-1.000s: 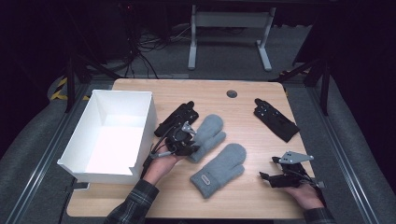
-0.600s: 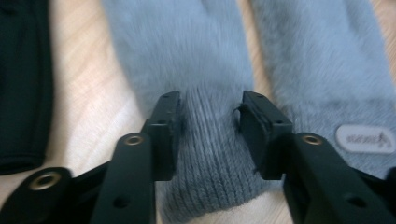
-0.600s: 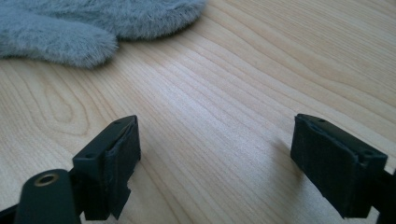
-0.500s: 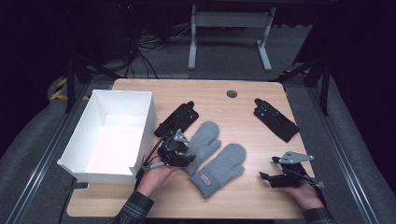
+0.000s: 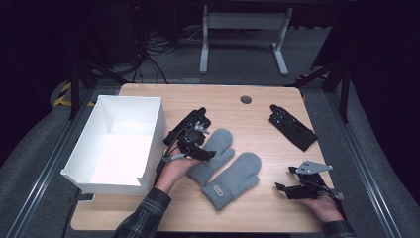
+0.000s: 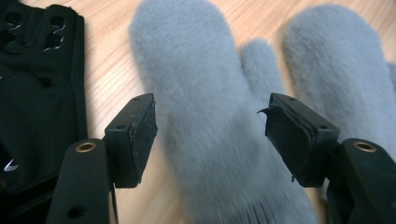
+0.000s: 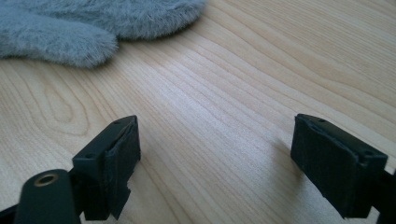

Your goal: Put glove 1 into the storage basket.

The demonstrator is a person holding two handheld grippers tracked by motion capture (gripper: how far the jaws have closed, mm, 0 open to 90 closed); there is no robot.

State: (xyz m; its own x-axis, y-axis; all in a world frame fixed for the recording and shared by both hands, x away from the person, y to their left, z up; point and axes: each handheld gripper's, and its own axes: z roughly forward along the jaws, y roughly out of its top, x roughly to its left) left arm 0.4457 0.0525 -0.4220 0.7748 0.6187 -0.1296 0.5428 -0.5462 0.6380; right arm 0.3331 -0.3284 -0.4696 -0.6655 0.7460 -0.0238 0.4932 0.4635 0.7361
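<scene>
Left gripper (image 5: 204, 154) drawn back off grey mitten (image 6: 205, 116), fingers just opened; right gripper (image 5: 281, 187) agape.

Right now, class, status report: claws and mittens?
Left claw just opened, straddling a grey mitten, not pressing. Right claw open over bare table. Nothing in the way.

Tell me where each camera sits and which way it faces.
High view: above the person's side, looking forward and down on the table; forearms, hands, left claw and right claw show.
Left gripper view: on the left claw, facing along its open jaws, which have just been opening, over a mitten.
Right gripper view: on the right claw, low over bare wood; open jaws.
Shared: the mittens appear in all three.
</scene>
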